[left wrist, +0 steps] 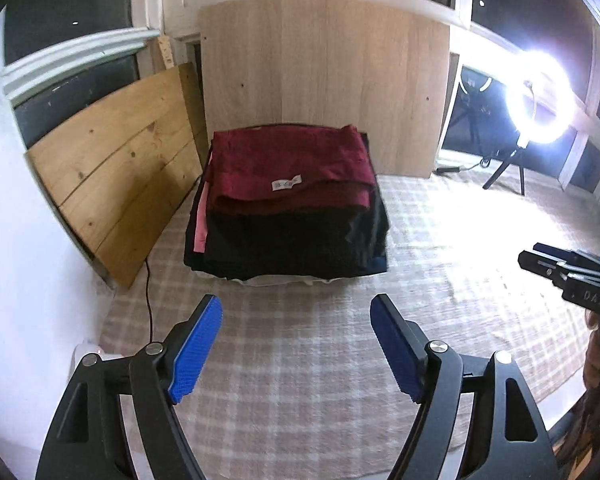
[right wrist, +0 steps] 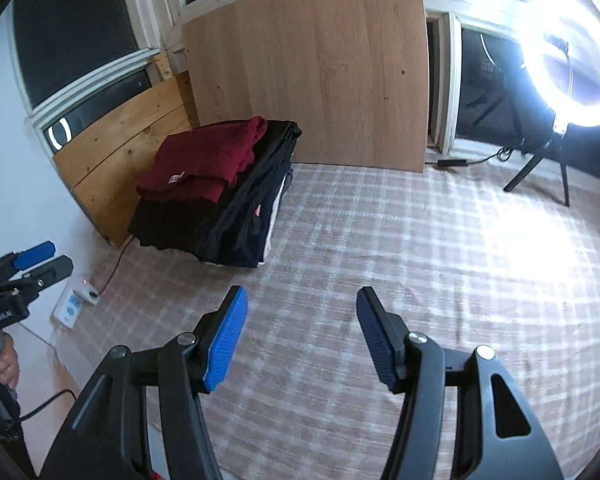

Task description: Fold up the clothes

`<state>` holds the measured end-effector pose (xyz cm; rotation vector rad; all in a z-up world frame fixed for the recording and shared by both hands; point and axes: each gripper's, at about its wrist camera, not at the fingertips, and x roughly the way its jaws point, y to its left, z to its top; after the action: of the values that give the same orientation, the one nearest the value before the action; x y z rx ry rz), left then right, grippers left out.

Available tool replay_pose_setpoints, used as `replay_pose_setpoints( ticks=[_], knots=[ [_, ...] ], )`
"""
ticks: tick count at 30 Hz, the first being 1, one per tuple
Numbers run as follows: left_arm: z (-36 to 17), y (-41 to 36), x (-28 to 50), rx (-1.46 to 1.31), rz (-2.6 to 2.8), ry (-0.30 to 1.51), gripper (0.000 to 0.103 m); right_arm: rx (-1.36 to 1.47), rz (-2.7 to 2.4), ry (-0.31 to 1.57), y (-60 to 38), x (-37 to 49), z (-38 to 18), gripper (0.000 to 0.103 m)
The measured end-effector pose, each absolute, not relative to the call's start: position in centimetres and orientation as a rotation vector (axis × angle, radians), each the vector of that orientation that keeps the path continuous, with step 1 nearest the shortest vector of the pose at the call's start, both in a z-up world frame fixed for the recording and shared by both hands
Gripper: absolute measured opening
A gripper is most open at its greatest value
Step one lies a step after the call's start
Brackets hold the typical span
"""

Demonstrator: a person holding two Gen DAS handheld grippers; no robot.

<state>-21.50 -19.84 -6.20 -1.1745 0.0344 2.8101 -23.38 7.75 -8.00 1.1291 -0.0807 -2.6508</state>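
We see no basket or box here; the folded clothes sit as a stack on the plaid sheet, at its far left, just in front of the pale wood panel and beside the leaning pine board. A maroon garment with a small white label lies on top, above black pieces, with a pink edge showing on the left side.

Our left tool stands wide apart with nothing between its blue pads, above bare sheet on the near side of the stack. Our right tool is likewise spread and empty, over open sheet to the right.

A ring light on a tripod glares at the far right, before dark windows.
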Motion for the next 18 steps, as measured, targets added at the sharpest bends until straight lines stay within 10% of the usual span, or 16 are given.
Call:
replay_pose_setpoints(
  ticks=[18],
  knots=[
    [-4.8, -9.8, -14.9, -1.187, 2.934, -0.052, 0.075, 1.076, -2.551, 0.035, 16.2, -19.0, -7.5, 0.056]
  ],
)
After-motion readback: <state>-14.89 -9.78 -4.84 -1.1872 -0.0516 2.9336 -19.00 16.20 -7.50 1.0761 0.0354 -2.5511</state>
